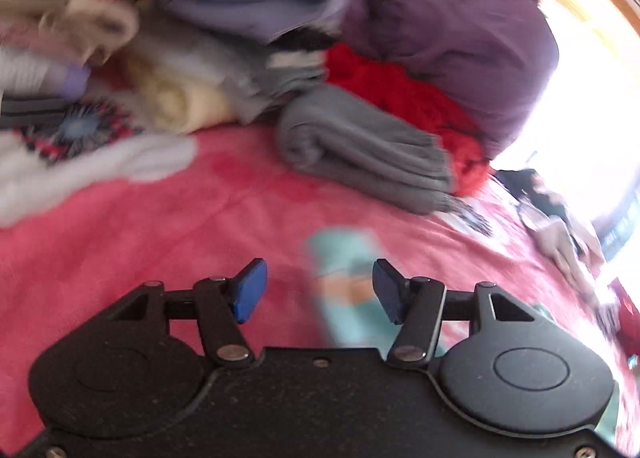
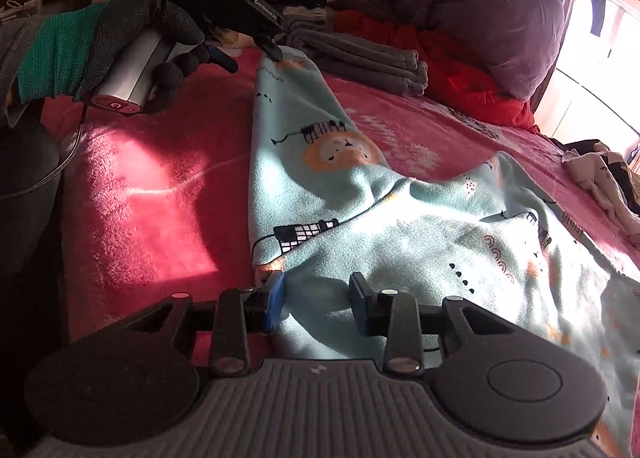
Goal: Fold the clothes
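Mint printed fleece garment point(image 2: 360, 194): soft, light, limp. Right gripper point(image 2: 316, 304) straddles its 6 o'clock corner, unclenched; left gripper point(image 1: 318, 290) released, empty. Grip corners.

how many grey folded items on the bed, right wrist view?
1 clear: the folded grey fleece stack on the pink bedspread, beyond the mint printed cloth, beside the red garment. More greyish folds behind it are hard to separate.
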`<state>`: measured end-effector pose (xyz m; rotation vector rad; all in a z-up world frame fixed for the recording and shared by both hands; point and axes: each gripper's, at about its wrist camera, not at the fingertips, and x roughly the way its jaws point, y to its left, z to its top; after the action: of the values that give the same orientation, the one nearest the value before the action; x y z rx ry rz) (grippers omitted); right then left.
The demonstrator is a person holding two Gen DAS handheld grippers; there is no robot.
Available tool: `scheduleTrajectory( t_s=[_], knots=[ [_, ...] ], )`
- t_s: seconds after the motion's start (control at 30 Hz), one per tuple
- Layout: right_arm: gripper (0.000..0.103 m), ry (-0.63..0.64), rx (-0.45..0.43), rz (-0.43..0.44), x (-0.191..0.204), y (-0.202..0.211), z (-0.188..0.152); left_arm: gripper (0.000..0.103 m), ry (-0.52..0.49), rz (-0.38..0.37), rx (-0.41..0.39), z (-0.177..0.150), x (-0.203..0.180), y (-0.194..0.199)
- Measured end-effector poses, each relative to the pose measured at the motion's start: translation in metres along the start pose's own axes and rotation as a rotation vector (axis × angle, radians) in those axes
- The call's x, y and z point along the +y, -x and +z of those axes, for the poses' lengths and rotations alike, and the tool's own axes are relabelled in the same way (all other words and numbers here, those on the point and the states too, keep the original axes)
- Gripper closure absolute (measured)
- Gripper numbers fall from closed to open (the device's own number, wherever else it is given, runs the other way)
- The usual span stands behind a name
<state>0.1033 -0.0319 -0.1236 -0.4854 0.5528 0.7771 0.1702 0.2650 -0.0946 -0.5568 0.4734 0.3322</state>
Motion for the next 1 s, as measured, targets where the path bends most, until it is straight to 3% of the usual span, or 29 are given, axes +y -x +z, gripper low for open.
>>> scheduleTrajectory(
  t_s=[0.07, 0.1, 0.17, 0.27, 0.37, 0.43, 0.53, 0.6, 0.67, 0.73, 0.83, 0.97, 1.0],
  knots=[
    [0.072, -0.015, -0.034, 0.004, -0.002, 0.008, 0.004, 0.051, -0.089, -0.009, 0.011, -0.002, -0.015, 0.008],
    [0.072, -0.024, -0.056, 0.002, -0.003, 0.011, 0.007, 0.055, -0.136, 0.024, 0.007, -0.003, -0.024, 0.012],
    [0.072, -0.034, -0.086, -0.003, -0.004, 0.015, 0.011, 0.055, -0.230, 0.019, 0.001, -0.008, -0.041, 0.022],
    [0.072, -0.040, -0.098, 0.008, -0.005, 0.010, 0.013, 0.055, -0.330, -0.080, 0.096, -0.015, -0.060, 0.018],
    [0.072, -0.025, -0.090, 0.020, -0.001, 0.002, 0.013, 0.055, -0.460, -0.066, 0.145, -0.021, -0.080, 0.008],
    [0.072, -0.022, -0.091, 0.026, 0.000, 0.000, 0.014, 0.055, -0.598, -0.082, 0.154, -0.019, -0.093, 0.000],
    [0.072, -0.033, -0.093, 0.037, -0.003, -0.002, 0.014, 0.059, -0.895, -0.152, 0.188, -0.014, -0.107, -0.017],
    [0.072, -0.049, -0.083, 0.048, -0.007, -0.005, 0.012, 0.061, -1.107, -0.219, 0.259, -0.016, -0.111, -0.028],
    [0.072, -0.066, -0.072, 0.061, -0.011, -0.007, 0.009, 0.067, -1.296, -0.221, 0.306, -0.022, -0.112, -0.037],
    [0.072, -0.081, -0.070, 0.071, -0.014, -0.008, 0.009, 0.069, -1.394, -0.215, 0.353, -0.023, -0.108, -0.050],
    [0.072, -0.104, -0.065, 0.082, -0.017, -0.014, 0.010, 0.070, -1.407, -0.216, 0.384, -0.020, -0.098, -0.068],
    [0.071, -0.118, -0.057, 0.094, -0.017, -0.018, 0.008, 0.071, -1.387, -0.273, 0.432, -0.019, -0.093, -0.083],
    [0.070, -0.123, -0.057, 0.097, -0.018, -0.019, 0.008, 0.079, -1.380, -0.286, 0.444, -0.018, -0.093, -0.085]
  ],
)
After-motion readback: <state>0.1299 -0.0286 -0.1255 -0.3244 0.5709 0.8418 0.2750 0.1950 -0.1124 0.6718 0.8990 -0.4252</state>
